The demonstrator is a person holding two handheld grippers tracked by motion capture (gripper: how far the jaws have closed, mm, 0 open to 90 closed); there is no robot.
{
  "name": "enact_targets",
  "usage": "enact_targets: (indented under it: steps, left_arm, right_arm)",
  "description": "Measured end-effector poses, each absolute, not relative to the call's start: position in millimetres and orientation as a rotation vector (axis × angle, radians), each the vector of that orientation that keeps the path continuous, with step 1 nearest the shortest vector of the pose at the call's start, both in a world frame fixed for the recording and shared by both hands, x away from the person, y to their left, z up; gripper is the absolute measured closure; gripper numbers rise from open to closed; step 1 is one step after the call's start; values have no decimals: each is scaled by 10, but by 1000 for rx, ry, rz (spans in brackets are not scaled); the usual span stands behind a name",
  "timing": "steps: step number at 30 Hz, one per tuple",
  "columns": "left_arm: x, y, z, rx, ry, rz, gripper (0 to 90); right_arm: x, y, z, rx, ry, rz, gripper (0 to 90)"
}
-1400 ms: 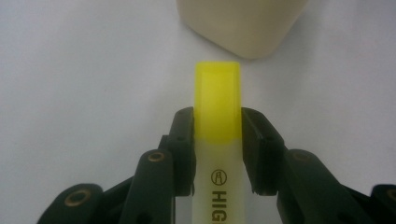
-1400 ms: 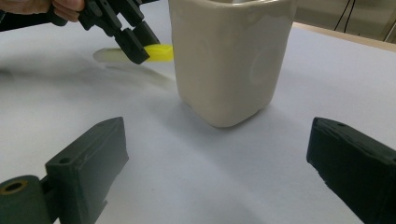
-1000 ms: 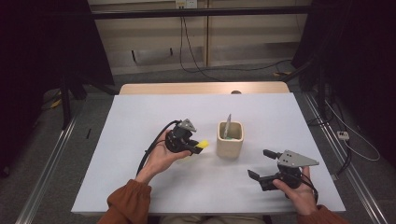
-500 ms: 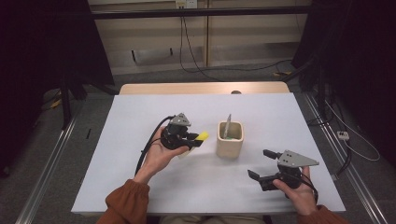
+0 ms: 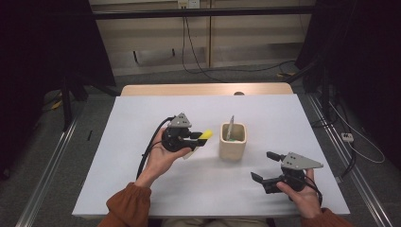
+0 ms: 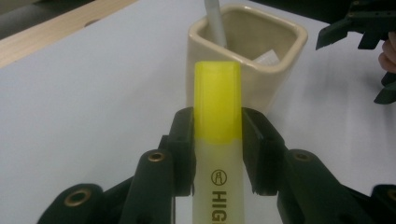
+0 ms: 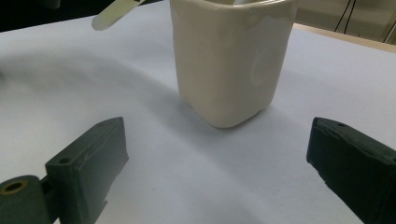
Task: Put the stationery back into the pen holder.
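So the cup (image 5: 232, 141) sits roughly mid-table (image 5: 142, 109), with a pen (image 5: 231, 126) standing in it. Left of the cup, just beside it, the left hand-held gripper (image 5: 196, 139) hangs above the table with a highlighter (image 5: 202, 137) between its jaws, pointing at the cup. The right hand-held gripper (image 5: 265, 166) is right of the cup and nearer the person.

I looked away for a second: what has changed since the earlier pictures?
The left gripper, shut on the yellow highlighter, has edged up and toward the cream cup. The right gripper stays open and still; the cup and the pen inside have not moved.
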State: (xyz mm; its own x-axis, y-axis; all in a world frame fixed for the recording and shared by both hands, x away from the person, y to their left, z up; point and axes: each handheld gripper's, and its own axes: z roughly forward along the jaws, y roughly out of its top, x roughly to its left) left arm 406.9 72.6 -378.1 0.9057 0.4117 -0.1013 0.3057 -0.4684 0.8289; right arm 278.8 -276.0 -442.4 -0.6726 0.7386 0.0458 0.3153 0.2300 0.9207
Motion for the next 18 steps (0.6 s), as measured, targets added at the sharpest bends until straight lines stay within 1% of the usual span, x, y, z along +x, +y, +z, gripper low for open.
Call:
enact_targets:
  steps: [8,18]
  left_arm:
    - [4037,742,-3648,2039,496,160,672]
    - [3980,626,-3559,2002,458,175,672]
  right_arm:
    - [2789,-2754,-4426,972,2111,1428,49]
    - [2787,-2752,-4425,972,2110,1427,49]
